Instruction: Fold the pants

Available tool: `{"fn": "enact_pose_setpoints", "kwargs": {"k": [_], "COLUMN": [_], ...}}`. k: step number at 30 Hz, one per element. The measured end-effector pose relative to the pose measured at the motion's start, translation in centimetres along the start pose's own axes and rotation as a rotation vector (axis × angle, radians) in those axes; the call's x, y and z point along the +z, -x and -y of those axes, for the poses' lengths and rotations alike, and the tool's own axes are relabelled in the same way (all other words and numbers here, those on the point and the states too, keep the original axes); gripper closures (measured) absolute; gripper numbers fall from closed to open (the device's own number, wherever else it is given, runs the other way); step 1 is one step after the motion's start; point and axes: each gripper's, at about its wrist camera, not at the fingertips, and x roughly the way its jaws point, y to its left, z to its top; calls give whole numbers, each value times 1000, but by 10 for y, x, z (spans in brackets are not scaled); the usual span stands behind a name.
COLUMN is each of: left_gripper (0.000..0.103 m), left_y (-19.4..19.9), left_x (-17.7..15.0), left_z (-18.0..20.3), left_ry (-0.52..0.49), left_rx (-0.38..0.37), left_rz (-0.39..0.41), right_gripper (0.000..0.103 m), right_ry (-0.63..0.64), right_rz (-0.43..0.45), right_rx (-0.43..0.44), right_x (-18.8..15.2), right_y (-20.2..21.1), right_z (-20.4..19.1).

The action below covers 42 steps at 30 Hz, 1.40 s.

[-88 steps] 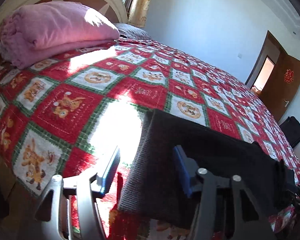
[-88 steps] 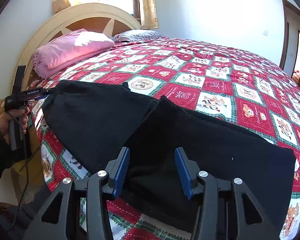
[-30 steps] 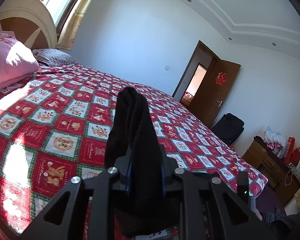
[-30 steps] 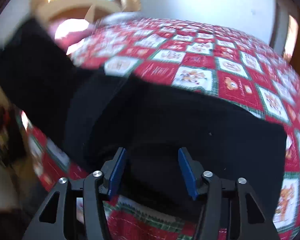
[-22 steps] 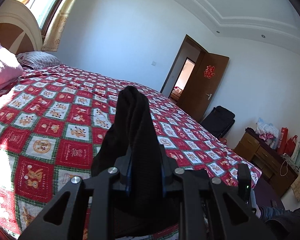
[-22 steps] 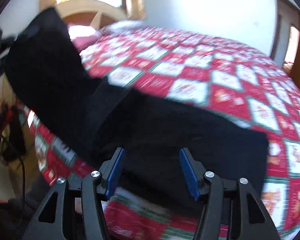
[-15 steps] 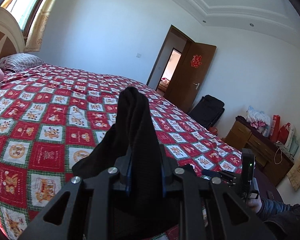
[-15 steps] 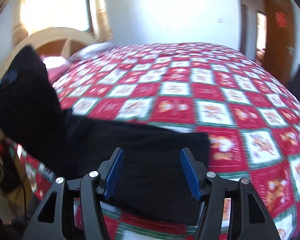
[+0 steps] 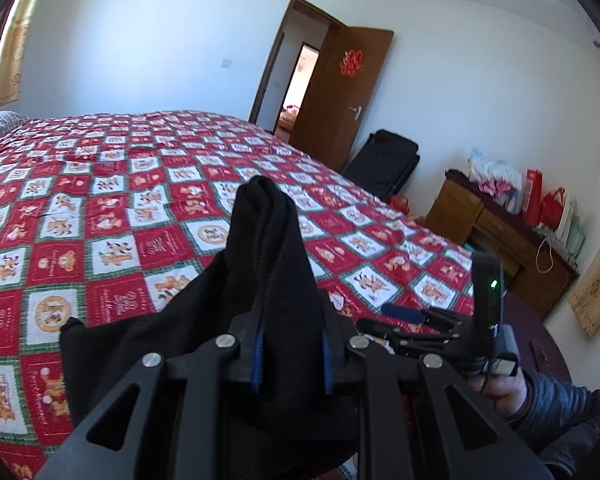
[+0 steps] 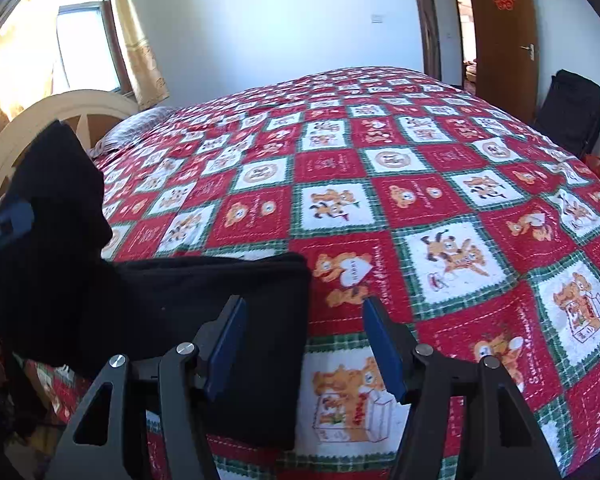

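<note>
Black pants lie at the near edge of the bed, partly lifted. My left gripper is shut on one bunched end of the pants and holds it raised above the bed; this raised end also shows at the left of the right wrist view. My right gripper is open and empty, hovering low over the right edge of the flat part of the pants. It also shows in the left wrist view.
The bed carries a red, white and green cartoon quilt. A cream headboard and window stand at the left. A brown door, a black suitcase and a wooden dresser stand beyond the bed.
My left gripper closed on one end of the pants, lifted it and swung it to the right. My right gripper slid right toward the edge of the flat cloth, still open.
</note>
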Motion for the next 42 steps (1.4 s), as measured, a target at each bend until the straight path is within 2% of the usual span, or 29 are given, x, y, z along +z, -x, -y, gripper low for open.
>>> {"fn": "enact_pose_setpoints", "kwargs": {"k": [3, 9, 13, 16, 19, 21, 23, 24, 26, 29, 33, 38, 42], "left_gripper": [81, 81, 80, 75, 64, 59, 50, 47, 34, 23, 16, 15, 11], "left_y": [-20, -63, -81, -81, -73, -68, -59, -53, -36, -21, -12, -7, -6], "left_x": [-6, -28, -42, -46, -48, -48, -48, -48, -50, -54, -61, -62, -69], "left_z": [9, 27, 37, 45, 55, 57, 57, 56, 50, 36, 3, -36, -45], "left_ry": [-16, -100, -128, -140, -166, -170, -179, -185, -197, -228, -214, -58, -36], "left_rx": [6, 86, 95, 55, 35, 28, 37, 50, 102, 237, 397, 413, 425], "left_rz": [-48, -142, -180, -178, -157, -146, -120, -101, -53, -8, -7, -20, -33], "right_gripper": [41, 41, 41, 41, 40, 40, 40, 38, 34, 33, 32, 32, 32], "right_ry": [-44, -121, -127, -149, -174, -196, -219, -229, -249, -257, -228, -207, -152], "right_rz": [2, -22, -23, -28, -32, -40, -54, -61, -67, -79, -115, -183, -195], "right_rx": [-4, 53, 34, 30, 40, 71, 121, 147, 197, 244, 239, 228, 164], "right_x": [3, 2, 0, -1, -4, -6, -8, -9, -11, -9, -6, -11, -13], "right_y": [-1, -8, -11, -13, -15, -16, -18, -18, -16, -14, -15, -28, -30], "right_z": [12, 24, 26, 32, 37, 39, 39, 39, 37, 30, 12, -9, -22]}}
